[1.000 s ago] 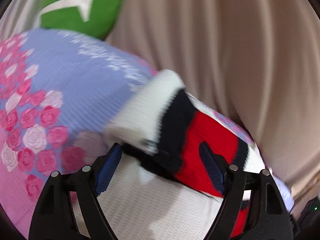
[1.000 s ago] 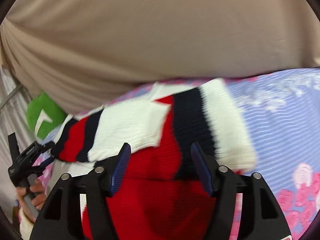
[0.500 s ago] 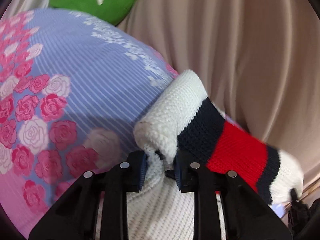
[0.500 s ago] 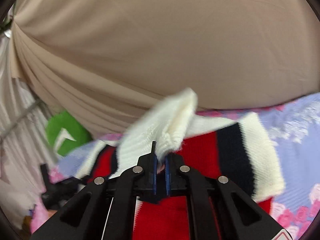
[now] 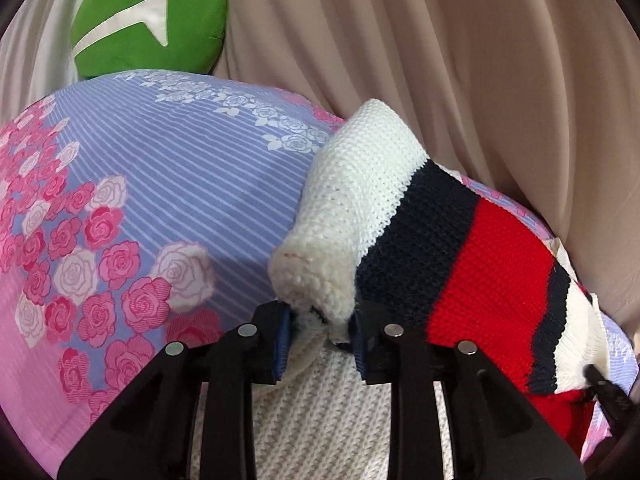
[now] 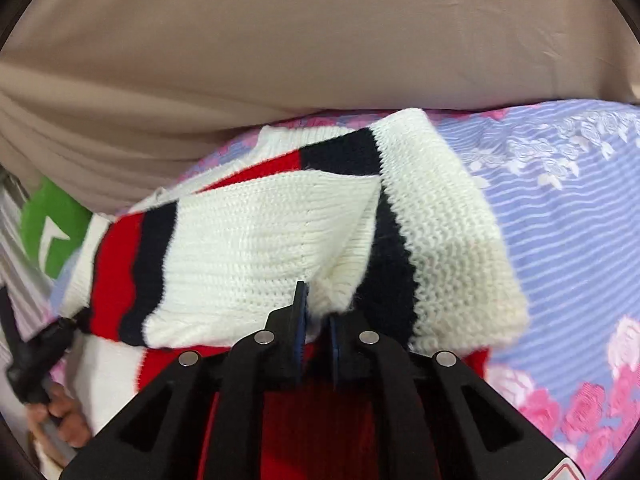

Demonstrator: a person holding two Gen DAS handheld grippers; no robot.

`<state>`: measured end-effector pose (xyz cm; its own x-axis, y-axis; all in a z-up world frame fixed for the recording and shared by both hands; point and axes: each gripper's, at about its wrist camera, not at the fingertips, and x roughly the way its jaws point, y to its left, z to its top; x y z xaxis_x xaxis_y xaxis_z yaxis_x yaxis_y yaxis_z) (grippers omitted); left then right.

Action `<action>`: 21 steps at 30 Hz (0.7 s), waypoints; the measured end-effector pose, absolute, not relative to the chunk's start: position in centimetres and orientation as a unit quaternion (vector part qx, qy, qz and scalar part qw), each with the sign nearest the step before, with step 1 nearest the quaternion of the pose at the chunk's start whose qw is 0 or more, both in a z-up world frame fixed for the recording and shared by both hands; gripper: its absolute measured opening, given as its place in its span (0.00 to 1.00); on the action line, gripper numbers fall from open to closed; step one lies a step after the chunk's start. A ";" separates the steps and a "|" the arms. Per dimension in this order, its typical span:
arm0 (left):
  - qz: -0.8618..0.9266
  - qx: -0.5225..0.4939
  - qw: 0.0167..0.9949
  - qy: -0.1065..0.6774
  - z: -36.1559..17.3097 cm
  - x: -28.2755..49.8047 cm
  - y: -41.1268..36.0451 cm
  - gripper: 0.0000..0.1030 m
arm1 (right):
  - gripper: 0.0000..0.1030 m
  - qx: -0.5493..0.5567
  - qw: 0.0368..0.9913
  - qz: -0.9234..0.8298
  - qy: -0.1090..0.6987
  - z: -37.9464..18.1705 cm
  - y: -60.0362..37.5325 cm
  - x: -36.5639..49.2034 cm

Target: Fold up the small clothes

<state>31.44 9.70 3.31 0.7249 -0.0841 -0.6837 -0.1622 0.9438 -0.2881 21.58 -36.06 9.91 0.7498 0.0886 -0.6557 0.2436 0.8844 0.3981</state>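
Striped knit sweater [image 5: 460, 248] on floral bedsheet [image 5: 160, 184], part lifted; left claw [image 5: 320, 340] clamped on white cuff edge, right claw [image 6: 318, 332] clamped on white knit fold; two grips likely keep the folding edge taut and level; green cushion [image 5: 152, 20] behind, clear of work.

The sweater [image 6: 256, 240] runs under the right gripper [image 6: 316, 320] and off the bottom edge, so its lower part is hidden. In the left wrist view, knit bunched between the fingers [image 5: 282, 340] covers their tips. The green cushion [image 6: 52, 232] is largely hidden behind the sweater.
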 end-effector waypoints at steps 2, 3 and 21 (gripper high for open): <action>0.033 -0.178 0.912 0.368 3.1 31.6 9.7 0.25 | 0.21 0.224 0.922 -0.052 0.312 12.6 -34.9 20.1; 0.037 -0.184 0.912 0.366 3.2 31.5 9.9 0.25 | 0.21 0.210 0.930 -0.037 0.300 13.8 -33.9 19.9; 0.050 -0.196 0.908 0.368 2.8 30.9 10.0 0.28 | 0.49 0.022 0.882 0.221 0.415 10.8 -5.9 42.2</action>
<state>30.92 9.97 2.78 0.7247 -0.0533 -0.6870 -0.2355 0.9178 -0.3197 42.18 -5.89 10.84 0.5580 0.4083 -0.7224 -0.3718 0.9013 0.2221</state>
